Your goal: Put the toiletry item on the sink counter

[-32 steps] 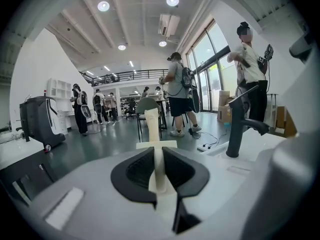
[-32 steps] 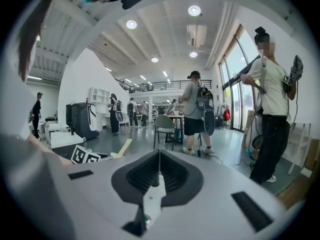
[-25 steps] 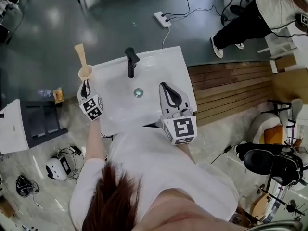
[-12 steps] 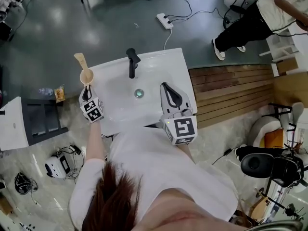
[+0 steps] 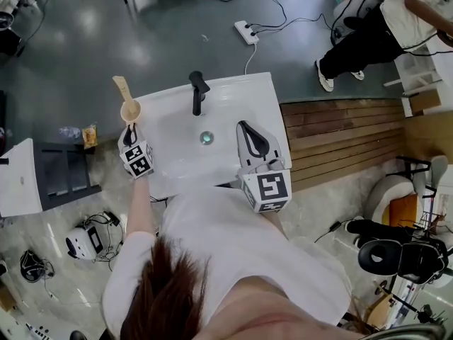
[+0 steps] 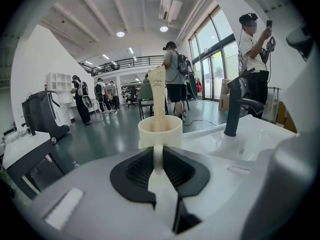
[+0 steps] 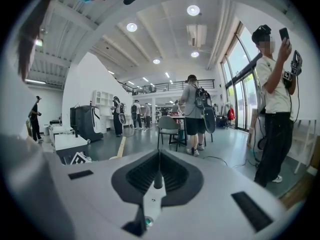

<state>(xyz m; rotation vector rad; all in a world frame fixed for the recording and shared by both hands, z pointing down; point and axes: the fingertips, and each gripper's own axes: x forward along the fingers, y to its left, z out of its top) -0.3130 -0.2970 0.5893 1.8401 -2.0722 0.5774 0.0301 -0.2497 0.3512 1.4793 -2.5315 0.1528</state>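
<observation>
A cream cup [image 5: 130, 110] with a pale wooden stick [image 5: 122, 87] standing in it hangs at the far left corner of the white sink [image 5: 241, 91]. My left gripper [image 5: 128, 127] is shut on the cup's handle. In the left gripper view the cup [image 6: 160, 130] sits just past the jaws, the stick [image 6: 158, 99] upright in it, and the gripper [image 6: 158, 156] pinches the thin handle. My right gripper [image 5: 243, 126] hovers over the sink's right half, shut with nothing held. Through the slit of the right gripper [image 7: 158, 156] a sliver of the basin shows.
A black faucet [image 5: 197, 91] stands at the back of the basin, with the drain [image 5: 206, 138] in the middle. A wooden platform [image 5: 340, 129] lies to the right, a dark stand [image 5: 64, 179] to the left. A power strip [image 5: 247, 30] and a seated person [image 5: 368, 34] are beyond.
The head view has drifted slightly. Both grippers keep their places over the sink, and the cup stays in the left gripper.
</observation>
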